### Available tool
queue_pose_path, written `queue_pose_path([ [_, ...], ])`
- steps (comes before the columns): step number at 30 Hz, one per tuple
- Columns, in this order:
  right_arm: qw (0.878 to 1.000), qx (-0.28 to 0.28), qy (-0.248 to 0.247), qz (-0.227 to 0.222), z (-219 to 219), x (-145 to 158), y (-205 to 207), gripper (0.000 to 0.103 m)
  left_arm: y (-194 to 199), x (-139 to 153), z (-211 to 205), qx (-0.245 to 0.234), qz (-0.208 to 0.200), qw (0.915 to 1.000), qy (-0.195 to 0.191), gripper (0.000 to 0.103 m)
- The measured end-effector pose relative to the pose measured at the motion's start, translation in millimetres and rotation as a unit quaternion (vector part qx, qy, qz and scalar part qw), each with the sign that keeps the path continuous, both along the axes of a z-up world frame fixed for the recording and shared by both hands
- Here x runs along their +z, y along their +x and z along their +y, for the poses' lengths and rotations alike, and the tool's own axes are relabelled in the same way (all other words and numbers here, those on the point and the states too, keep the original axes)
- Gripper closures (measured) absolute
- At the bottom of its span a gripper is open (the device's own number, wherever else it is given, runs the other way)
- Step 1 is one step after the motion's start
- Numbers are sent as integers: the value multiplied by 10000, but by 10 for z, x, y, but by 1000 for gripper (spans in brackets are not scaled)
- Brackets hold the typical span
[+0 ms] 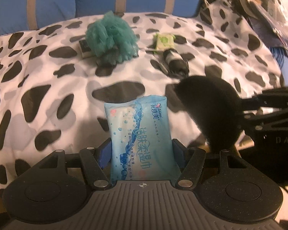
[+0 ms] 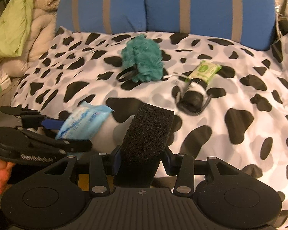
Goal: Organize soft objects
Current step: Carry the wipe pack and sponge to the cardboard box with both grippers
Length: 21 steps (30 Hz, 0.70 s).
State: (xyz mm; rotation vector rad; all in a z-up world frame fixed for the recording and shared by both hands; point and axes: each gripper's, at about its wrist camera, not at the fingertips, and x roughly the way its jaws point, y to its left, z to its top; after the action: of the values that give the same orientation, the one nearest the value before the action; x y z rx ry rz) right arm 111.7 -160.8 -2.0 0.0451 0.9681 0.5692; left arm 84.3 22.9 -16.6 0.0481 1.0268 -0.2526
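My left gripper (image 1: 142,150) is shut on a light blue pack of wet wipes (image 1: 142,134), which stands upright between its blue pads. The right wrist view shows the same gripper (image 2: 67,134) low at the left with the wipes pack (image 2: 84,121). My right gripper (image 2: 142,158) is shut on a black foam sponge (image 2: 147,134) that sticks out forward. From the left wrist view, the right gripper (image 1: 246,111) comes in at the right with the sponge (image 1: 211,111). Both grippers hover over a cow-print blanket (image 2: 240,134).
On the blanket (image 1: 38,95) farther back lie a teal bath pouf (image 2: 142,65), a green tissue pack (image 2: 204,71) and a black-and-white rolled item (image 2: 194,95). Blue striped pillows (image 2: 201,5) line the back. Green and beige bedding (image 2: 19,23) is piled at the left.
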Motion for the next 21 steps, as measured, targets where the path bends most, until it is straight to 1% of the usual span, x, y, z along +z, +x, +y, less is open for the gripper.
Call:
queue_pose_path([
  [10, 9990, 346, -89, 257, 101, -32, -280, 56, -373, -98, -8, -12, 233, 9997, 2, 40],
  [17, 9968, 579, -96, 538, 134, -59, -499, 56, -534, -186, 28, 85, 504, 9987, 1, 40],
  [21, 9952, 644, -211, 700, 164, -87, -613, 56, -608, -220, 64, 167, 725, 9972, -28, 40],
])
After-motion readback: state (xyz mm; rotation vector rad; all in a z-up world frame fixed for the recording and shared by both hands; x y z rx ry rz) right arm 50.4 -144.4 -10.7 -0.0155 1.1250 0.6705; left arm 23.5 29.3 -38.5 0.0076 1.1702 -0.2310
